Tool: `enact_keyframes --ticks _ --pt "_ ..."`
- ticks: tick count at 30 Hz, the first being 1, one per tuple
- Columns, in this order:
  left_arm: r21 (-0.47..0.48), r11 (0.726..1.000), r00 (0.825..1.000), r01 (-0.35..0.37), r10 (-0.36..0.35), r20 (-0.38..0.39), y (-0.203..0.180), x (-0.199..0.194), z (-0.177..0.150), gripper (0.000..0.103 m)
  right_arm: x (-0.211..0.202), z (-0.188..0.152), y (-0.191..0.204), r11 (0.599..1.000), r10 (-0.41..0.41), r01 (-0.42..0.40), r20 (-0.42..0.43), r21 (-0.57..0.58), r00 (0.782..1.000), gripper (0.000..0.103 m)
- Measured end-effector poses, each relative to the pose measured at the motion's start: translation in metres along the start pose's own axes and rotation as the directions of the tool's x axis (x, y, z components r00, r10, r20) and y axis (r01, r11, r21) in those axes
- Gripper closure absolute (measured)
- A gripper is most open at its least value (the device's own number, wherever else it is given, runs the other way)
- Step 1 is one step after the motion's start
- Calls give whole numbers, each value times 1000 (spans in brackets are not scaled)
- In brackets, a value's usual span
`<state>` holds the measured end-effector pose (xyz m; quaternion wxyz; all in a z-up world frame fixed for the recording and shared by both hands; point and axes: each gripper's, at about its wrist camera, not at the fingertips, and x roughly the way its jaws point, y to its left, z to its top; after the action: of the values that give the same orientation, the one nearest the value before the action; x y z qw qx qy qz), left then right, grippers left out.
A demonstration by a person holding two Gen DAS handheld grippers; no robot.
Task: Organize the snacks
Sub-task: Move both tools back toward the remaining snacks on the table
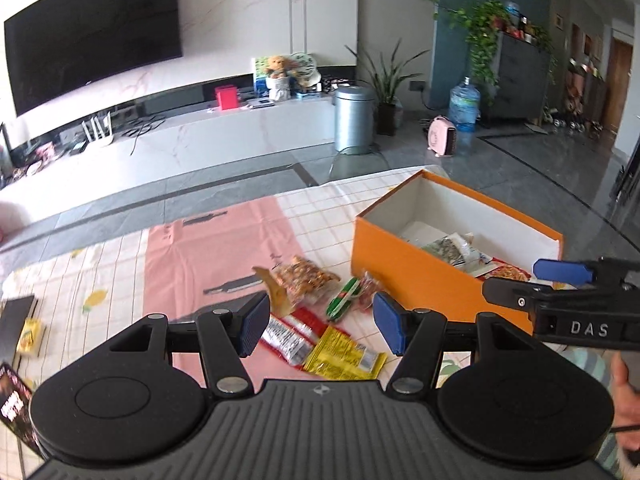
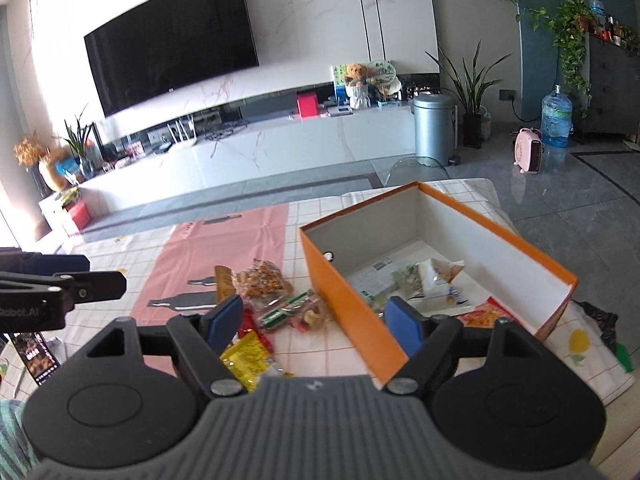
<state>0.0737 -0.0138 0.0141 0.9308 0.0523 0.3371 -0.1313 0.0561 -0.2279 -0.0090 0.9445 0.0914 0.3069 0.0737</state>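
Both sets of jaws spread wide, holding nothing. Could pinch two snacks (image 1: 320, 320) at once, piled close beside the orange box (image 1: 420, 276). Might bump its wall.

Big dark TV (image 2: 172, 36) on the marble wall, a teddy bear (image 2: 357, 74) and red box (image 2: 307, 105) on the low console, silver trash can (image 2: 434, 128) beside a potted plant (image 2: 472, 92), plus a water jug (image 2: 556, 118) and pink heater (image 2: 529, 156).

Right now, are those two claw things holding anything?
Left gripper: fingers open, holding nothing.
Right gripper: fingers open, holding nothing.
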Motion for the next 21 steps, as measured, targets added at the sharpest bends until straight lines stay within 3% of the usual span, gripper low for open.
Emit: enact_keyframes --ticks 4,10,21 --pt "-38 999 999 13 -14 -31 11 10 -20 33 16 -25 18 1000 25 -25 6 -1 1000 27" --pt "-87 996 994 22 -31 -104 24 31 -40 39 51 -53 47 996 53 -60 -94 -69 994 29" --pt "-137 991 985 16 -39 -168 44 57 -47 39 101 -60 50 983 58 -88 -183 -160 981 28"
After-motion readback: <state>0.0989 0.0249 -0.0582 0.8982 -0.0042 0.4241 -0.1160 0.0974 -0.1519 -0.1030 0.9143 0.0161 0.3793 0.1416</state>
